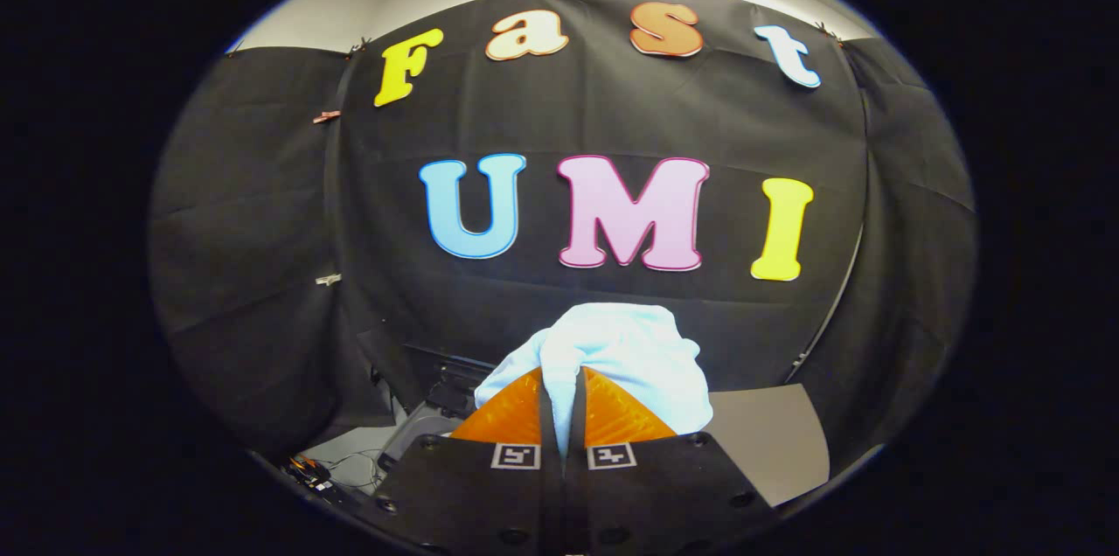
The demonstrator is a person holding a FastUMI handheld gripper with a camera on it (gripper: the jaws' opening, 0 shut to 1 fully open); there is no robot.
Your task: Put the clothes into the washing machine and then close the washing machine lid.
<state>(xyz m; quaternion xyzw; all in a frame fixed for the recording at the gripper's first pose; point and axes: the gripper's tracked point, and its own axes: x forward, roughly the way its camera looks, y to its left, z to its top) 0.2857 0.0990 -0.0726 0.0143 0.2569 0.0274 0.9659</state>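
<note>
1. The black cloth wall (pixel 262 215) spans the upper and middle frame.
2. A grey table (pixel 778 442) sits lower right.
3. The gripper (pixel 562 399), bottom centre, points level at the wall, fingers nearly together, pinching the pale blue cloth (pixel 629 355) bunched above them.

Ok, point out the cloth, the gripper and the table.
white cloth (pixel 625 350): gripper view, bunched top above the fingers.
gripper (pixel 562 403): gripper view, between its fingertips, shut on the cloth.
table (pixel 774 442): gripper view, bare surface beside the fingers.
</note>
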